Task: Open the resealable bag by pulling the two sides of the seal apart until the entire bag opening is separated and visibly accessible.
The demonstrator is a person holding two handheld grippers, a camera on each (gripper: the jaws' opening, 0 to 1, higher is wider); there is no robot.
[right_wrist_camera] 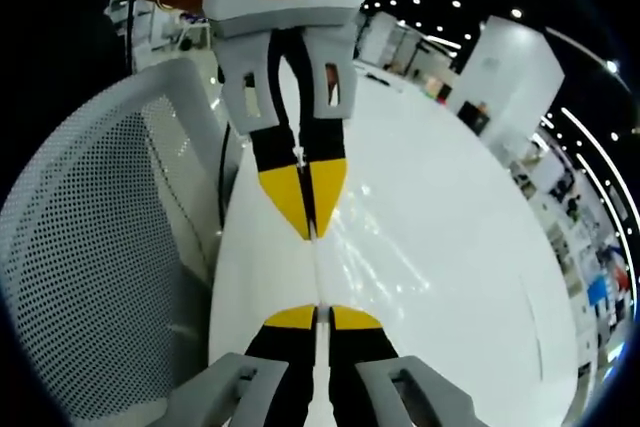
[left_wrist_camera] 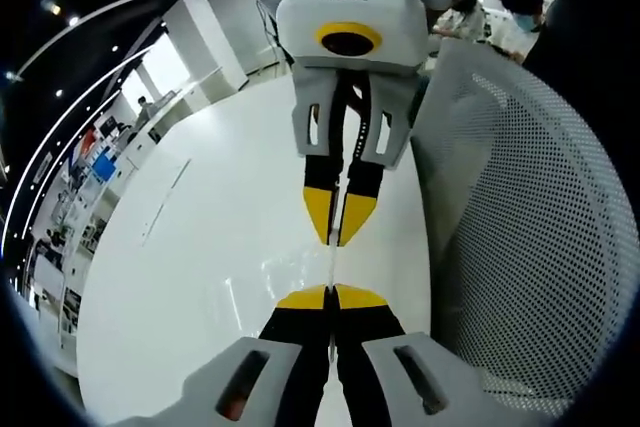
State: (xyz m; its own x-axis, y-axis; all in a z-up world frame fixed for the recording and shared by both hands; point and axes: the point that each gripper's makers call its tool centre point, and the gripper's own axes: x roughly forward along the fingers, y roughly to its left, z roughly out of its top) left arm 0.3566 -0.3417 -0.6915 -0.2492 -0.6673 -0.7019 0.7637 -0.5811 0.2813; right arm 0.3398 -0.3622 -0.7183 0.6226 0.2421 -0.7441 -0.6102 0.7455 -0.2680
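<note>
A: Status? Left gripper (left_wrist_camera: 331, 294) first.
B: Clamped on the thin clear plastic resealable bag (left_wrist_camera: 331, 262), above the white round table (left_wrist_camera: 200, 277).
A: Right gripper (right_wrist_camera: 318, 315)?
B: Clamped on the facing side. Seal looks closed; pull-apart remains.

A large open office or showroom hall: a glossy white table (left_wrist_camera: 200, 247), a perforated mesh chair (left_wrist_camera: 530, 247), shelving and ceiling strip lights (right_wrist_camera: 600, 127).
</note>
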